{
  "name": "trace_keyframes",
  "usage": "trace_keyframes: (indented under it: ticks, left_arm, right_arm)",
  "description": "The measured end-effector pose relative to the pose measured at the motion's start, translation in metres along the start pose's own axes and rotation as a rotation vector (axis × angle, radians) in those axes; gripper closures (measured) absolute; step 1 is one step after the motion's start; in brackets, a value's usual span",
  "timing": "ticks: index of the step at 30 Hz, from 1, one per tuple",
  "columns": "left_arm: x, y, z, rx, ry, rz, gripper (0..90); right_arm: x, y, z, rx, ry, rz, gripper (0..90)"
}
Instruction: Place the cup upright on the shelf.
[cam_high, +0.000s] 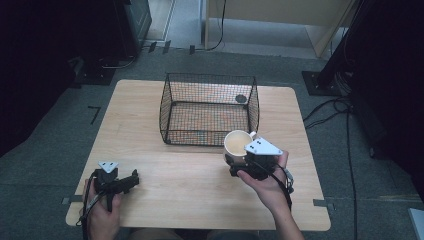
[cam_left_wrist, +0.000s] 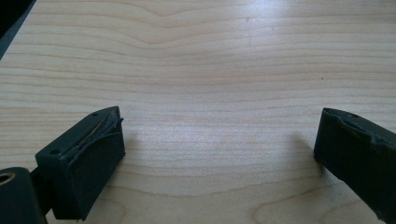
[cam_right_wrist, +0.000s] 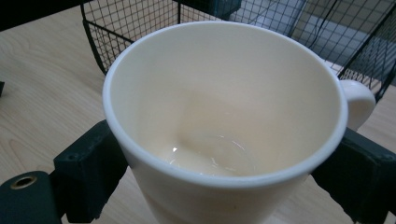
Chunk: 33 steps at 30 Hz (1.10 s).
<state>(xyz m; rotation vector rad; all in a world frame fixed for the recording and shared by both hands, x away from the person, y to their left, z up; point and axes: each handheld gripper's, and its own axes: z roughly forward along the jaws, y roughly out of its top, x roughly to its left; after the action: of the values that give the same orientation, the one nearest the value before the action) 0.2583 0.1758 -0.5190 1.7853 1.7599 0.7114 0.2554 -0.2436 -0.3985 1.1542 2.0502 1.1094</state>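
The cream ceramic mug (cam_right_wrist: 224, 121) is gripped upright by the right hand-held gripper (cam_high: 248, 161), the black wire-mesh basket (cam_high: 209, 131) lying just beyond it; the left hand-held gripper (cam_left_wrist: 219, 154) is held open over the desk (cam_left_wrist: 210, 60).

Glossy cream ceramic mug (cam_right_wrist: 224, 126) beside black wire-mesh metal basket (cam_high: 209, 109); pale matt wood-grain table (cam_high: 150, 150).

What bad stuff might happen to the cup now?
The right gripper grips the cream mug only by its smooth sides, so it might slip out and fall on the table. The wire basket stands right behind it, so the mug's handle could bump the basket rim if it isn't lifted high enough.
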Motion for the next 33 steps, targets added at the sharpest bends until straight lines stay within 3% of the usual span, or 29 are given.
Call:
trace_keyframes:
  ticks: [16, 33]
  left_arm:
    - [0.000, 0.000, 0.000, -0.003, -0.001, -0.004, 1.9]
    - [0.000, 0.000, 0.000, -0.004, -0.001, -0.005, 1.9]
  right_arm:
    - [-0.004, 0.059, 0.021, -0.025, 0.019, -0.050, 8.3]
    - [-0.015, 0.090, 0.053, -0.019, 0.007, -0.045, 8.4]
